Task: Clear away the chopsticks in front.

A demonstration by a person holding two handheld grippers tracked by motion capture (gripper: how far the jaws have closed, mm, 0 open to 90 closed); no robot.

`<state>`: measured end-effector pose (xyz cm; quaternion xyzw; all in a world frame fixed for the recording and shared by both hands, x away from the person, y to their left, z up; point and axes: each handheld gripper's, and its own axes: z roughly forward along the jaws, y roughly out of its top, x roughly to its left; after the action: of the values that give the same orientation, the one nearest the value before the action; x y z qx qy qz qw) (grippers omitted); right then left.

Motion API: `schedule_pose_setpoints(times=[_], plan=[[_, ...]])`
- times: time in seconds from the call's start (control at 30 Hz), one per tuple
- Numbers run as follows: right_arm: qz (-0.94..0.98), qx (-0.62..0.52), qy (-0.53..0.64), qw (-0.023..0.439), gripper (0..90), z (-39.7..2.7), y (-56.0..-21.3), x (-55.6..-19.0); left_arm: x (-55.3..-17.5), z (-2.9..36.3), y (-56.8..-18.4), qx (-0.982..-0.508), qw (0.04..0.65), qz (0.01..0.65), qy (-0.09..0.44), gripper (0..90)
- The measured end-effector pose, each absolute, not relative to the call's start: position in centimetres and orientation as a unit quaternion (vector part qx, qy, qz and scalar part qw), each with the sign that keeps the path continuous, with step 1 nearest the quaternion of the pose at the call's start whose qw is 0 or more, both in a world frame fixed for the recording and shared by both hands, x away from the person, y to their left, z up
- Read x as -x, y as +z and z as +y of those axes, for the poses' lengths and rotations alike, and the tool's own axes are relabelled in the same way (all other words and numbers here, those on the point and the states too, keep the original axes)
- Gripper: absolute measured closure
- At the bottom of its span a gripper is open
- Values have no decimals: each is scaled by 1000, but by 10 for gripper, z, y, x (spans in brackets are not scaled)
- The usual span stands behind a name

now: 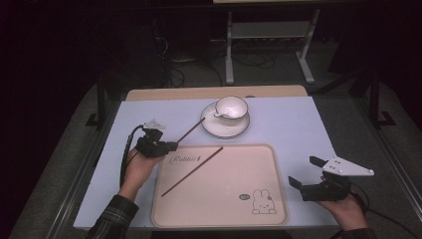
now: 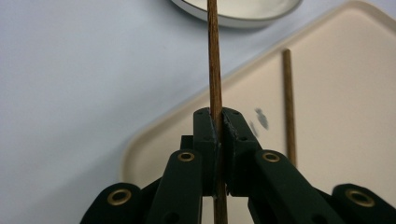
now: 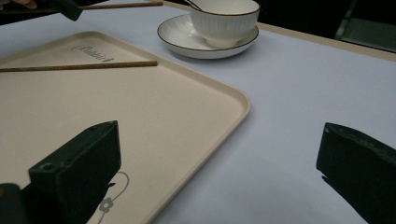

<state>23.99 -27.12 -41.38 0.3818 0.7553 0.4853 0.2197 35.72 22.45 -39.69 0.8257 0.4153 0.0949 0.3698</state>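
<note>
High view, near edge first: my right gripper [image 1: 304, 178] sits off the tray's right rim over bare blue table [image 1: 298, 129], jaws spread wide with nothing between them. Right gripper view confirms it, both black jaws far apart and open tabletop ahead of them. Good open room on that side, from the tray's rounded corner out to the table's right edge.

Cream tray [image 1: 234, 169] fills the near middle, close to the table's front edge. Rabbit drawing in its near right corner, script lettering near its far left corner. One chopstick on the tray [image 1: 192, 171] lies diagonally, near left to far right.

My left gripper [image 1: 171, 145] is at the tray's far left corner, jaws clamped on the held chopstick [image 1: 191, 131]. Left gripper view: the stick runs straight up between the pads, thin, round, dark brown wood with visible grain. Its far tip reaches the saucer [image 1: 211, 127] rim; touching or just above, I cannot tell.

Farther out, white cup [image 1: 231, 107] on the saucer, dark-lined rims, spoon handle inside. Beyond, the table's wooden far edge.
</note>
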Motion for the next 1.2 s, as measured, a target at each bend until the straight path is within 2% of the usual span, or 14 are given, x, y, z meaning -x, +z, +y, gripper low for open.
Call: schedule_pose_setpoints(times=[0.47, 0.9, 1.2], plan=[[755, -381, 484, 222, 0, -271, -413, -239, -305, 194, -417, -856, 355, 371, 61, 843], [756, -382, 483, 222, 0, -271, -414, -240, -304, 175, -434, -878, 316, 356, 55, 842], [756, -381, 483, 222, 0, -271, -413, -239, -302, 174, -435, -878, 317, 354, 59, 807]])
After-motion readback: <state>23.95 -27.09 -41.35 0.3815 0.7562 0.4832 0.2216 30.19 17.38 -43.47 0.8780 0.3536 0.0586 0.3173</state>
